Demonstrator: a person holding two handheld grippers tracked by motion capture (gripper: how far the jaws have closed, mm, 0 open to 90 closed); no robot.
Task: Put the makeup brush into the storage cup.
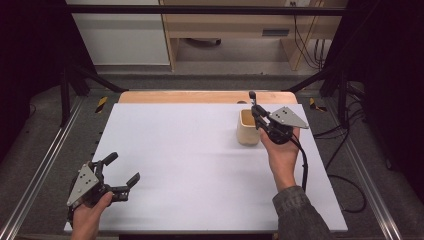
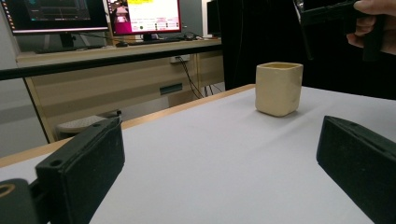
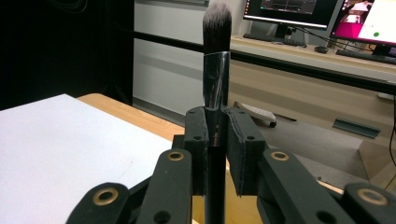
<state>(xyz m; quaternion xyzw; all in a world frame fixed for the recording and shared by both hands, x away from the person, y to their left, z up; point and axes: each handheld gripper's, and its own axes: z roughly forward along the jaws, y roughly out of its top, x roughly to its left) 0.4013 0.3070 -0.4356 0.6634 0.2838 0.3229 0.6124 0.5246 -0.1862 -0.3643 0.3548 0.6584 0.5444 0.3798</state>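
Item: makeup brush point(image 3: 216, 70), black handle, grey-white bristle tip up. You hold it upright between the closed jaws of your right gripper point(image 1: 261, 121), pinched low on the handle so most of the length stands above the pads. In the high view it sits just beside and above the cup, bristle end away from the table.

Item: cup point(image 1: 248, 127), cream, squarish, open top, upright at the far right of the table point(image 1: 200, 165), near the wooden back edge. Apparently empty, though its inside is only partly visible.

Item: left gripper point(image 1: 121, 175), jaws spread wide, nothing between them, resting low at the near left corner, well apart from the cup.

Risks, as judged from here:
- The brush stands bristle-up. If you mean to seat it handle-down in the cup, the handle end below the jaws is hidden from you; you could strike the rim instead of clearing it.
- The cup looks light and unsupported. A sideways knock from the right gripper or handle may tip it or push it toward the back edge.
- The grip is narrow on a smooth round handle; the brush may pivot or slide when tilted.
- Your left gripper is too far off to steady the cup.
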